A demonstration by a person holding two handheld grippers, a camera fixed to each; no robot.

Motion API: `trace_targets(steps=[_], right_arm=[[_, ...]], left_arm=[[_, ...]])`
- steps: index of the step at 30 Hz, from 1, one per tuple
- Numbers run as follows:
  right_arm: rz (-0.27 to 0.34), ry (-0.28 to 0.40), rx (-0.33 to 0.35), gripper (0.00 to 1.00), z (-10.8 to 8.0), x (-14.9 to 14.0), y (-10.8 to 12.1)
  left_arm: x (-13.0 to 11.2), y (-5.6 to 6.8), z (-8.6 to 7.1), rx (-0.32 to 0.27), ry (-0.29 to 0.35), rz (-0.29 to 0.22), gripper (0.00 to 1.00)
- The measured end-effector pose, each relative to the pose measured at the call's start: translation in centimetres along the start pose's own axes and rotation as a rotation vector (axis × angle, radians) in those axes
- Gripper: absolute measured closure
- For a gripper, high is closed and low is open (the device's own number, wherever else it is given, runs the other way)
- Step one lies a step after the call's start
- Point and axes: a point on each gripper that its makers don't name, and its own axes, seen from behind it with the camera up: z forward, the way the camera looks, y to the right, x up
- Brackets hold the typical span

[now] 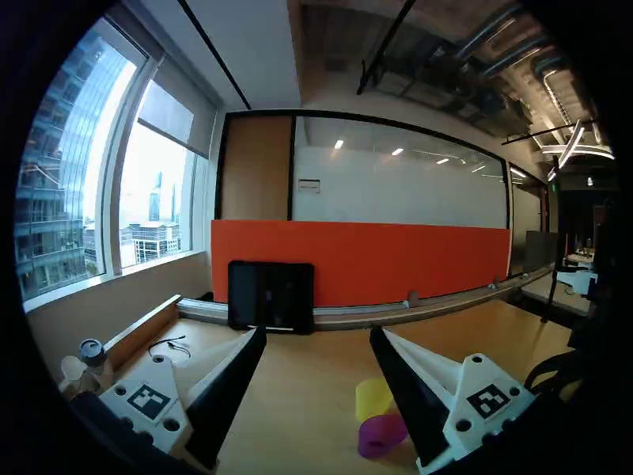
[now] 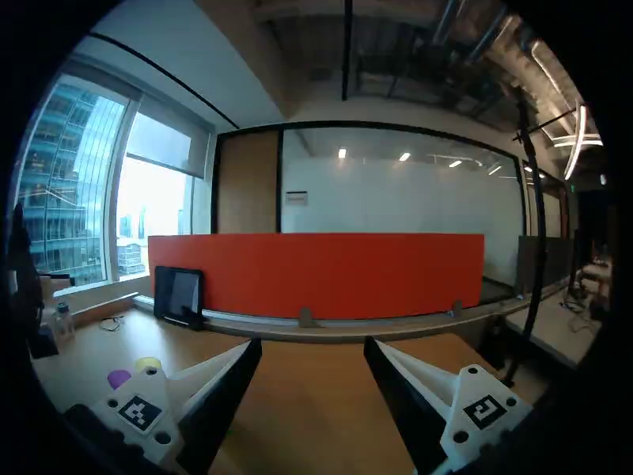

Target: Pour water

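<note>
The yellow cup [image 1: 372,396] and purple cup [image 1: 382,434] stand touching on the surface [image 1: 308,396], just beside the left gripper's [image 1: 316,329] right-hand finger. Its fingers are spread apart and empty, as are those of the right gripper [image 2: 311,340], which is well away from the cups. The likely slip is that closing on one cup nudges its neighbour over. I cannot tell whether either holds water, so a spill could follow.

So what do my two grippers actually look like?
They match. The left gripper and the right gripper each have two white wedge-shaped fingers with black inner faces, tapering to points. Each finger carries a square black-and-white marker near its base.
</note>
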Motion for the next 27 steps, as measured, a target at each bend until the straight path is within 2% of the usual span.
trace_targets(steps=[8,12,21,27], right_arm=[[0.010,-0.010,0.026,0.00,0.3,3.3,-0.5],[0.021,-0.012,0.047,0.00,0.4,3.9,-1.0],[0.011,-0.027,0.089,0.00,0.2,3.6,-1.5],[-0.007,-0.033,0.158,0.00,0.0,3.8,-2.5]], left_arm=[[3.9,0.7,0.7,-0.028,0.004,0.018,0.03],[4.9,1.3,1.1,-0.053,0.001,0.015,0.03],[5.0,2.8,1.3,-0.113,-0.017,0.040,0.03],[4.8,4.3,1.3,-0.181,-0.028,0.028,0.03]])
